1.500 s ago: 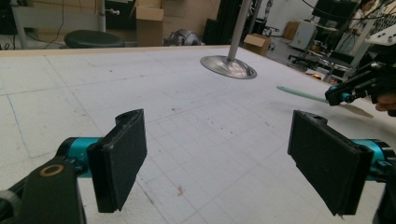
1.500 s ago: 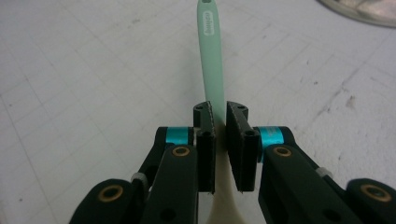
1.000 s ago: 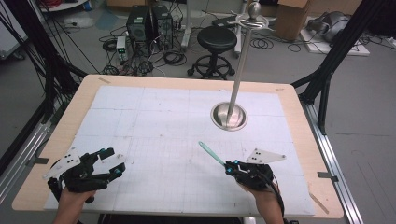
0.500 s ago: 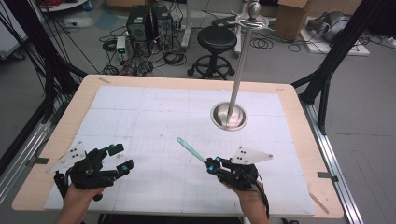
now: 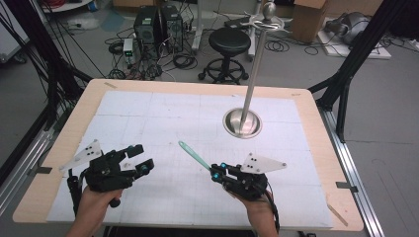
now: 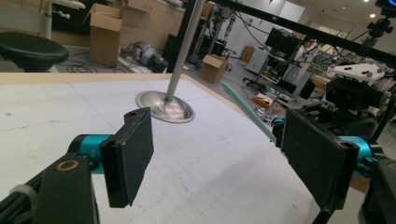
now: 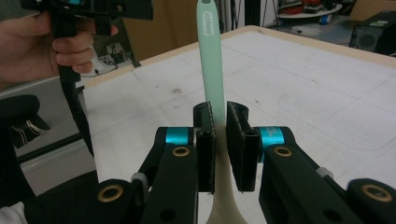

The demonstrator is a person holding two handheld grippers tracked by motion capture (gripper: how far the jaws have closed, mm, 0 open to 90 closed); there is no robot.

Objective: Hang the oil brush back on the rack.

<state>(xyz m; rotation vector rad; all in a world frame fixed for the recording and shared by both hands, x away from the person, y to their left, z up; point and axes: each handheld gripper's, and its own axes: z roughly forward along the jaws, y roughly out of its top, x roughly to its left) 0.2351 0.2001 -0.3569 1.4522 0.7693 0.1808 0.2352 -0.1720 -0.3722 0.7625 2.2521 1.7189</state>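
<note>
The mint-green spatula's (image 7: 211, 56) tip ran off the right gripper view's top edge, its pale lower end left the bottom edge, and the pads (image 7: 205, 144) of the right hand-held gripper (image 7: 219, 147) hid its middle.

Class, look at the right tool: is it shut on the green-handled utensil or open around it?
Shut on it. In the right gripper view the right tool has both pads pressed against the green-handled utensil, whose handle sticks out beyond them.
</note>
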